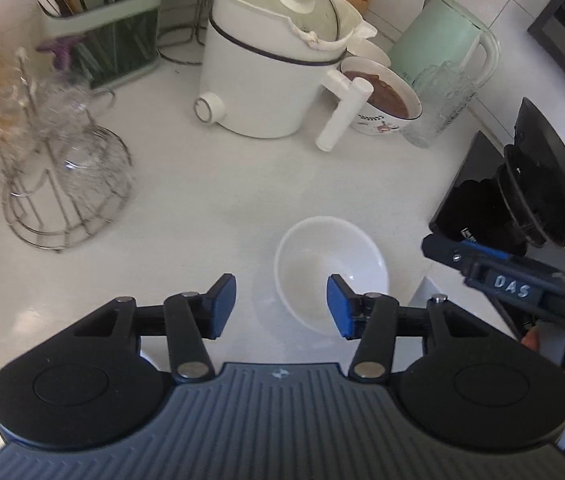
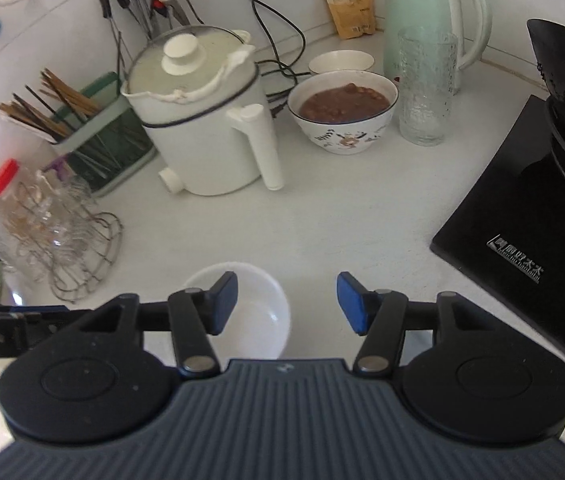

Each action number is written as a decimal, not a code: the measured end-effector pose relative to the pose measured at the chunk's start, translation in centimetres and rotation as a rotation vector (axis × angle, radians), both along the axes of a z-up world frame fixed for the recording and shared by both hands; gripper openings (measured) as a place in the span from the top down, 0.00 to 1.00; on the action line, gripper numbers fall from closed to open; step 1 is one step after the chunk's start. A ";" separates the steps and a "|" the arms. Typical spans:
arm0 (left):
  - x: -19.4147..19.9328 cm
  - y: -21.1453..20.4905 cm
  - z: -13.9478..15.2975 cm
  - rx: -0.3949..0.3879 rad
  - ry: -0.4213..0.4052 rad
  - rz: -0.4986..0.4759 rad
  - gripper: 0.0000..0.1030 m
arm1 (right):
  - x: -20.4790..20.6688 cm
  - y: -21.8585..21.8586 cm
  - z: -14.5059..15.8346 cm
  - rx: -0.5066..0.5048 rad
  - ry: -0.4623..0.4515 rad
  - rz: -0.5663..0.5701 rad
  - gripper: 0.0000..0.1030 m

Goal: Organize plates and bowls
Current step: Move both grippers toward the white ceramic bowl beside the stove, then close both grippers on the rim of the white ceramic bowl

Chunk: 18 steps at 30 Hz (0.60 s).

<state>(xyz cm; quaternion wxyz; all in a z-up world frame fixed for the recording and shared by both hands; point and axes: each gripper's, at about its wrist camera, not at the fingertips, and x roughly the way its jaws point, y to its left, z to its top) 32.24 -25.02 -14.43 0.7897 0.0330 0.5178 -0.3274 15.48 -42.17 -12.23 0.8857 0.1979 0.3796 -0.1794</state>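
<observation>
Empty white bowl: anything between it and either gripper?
Nothing visible. The empty white bowl sits alone on bare counter, just ahead of the open left gripper and the open right gripper. The electric pot and filled bowl stand farther back.
</observation>
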 end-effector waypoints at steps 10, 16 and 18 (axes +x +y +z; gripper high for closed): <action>1.7 -2.7 -3.3 -0.012 0.105 0.038 0.46 | 0.8 -2.3 -3.3 0.076 0.066 0.064 0.45; 2.4 -4.5 -5.9 0.001 0.166 0.036 0.46 | 1.4 -2.6 -4.9 0.081 0.094 0.111 0.46; 2.6 -4.8 -6.7 -0.002 0.189 0.042 0.46 | 1.8 -2.9 -5.5 0.089 0.105 0.116 0.48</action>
